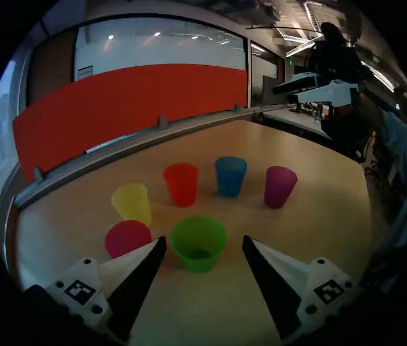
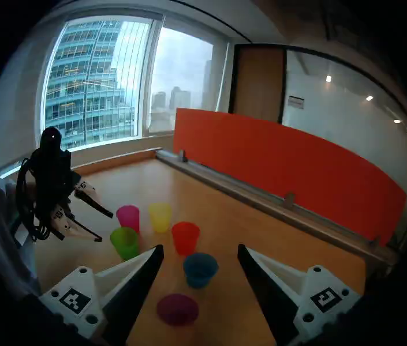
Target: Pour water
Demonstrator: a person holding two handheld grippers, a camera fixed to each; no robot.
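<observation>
Several plastic cups stand on a wooden table (image 1: 324, 190): green (image 1: 198, 242), pink (image 1: 127, 237), yellow (image 1: 131, 203), red (image 1: 180, 183), blue (image 1: 230, 176) and purple (image 1: 279, 185). My left gripper (image 1: 203, 239) is open low over the table, and the green cup sits just ahead between its fingertips, untouched. Far off at the upper right, my right gripper (image 1: 283, 94) hangs in the air. In the right gripper view my right gripper (image 2: 200, 248) is open and high above the blue cup (image 2: 200, 269) and purple cup (image 2: 177, 309). The left gripper (image 2: 105, 228) is by the green cup (image 2: 123, 242).
An orange partition (image 1: 134, 109) on a grey rail runs along the table's far edge. Large windows (image 2: 99, 81) stand beyond the table's end. A person's arm and a dark gripper body (image 2: 50, 179) are at the left. Bare table (image 2: 249, 230) lies around the cups.
</observation>
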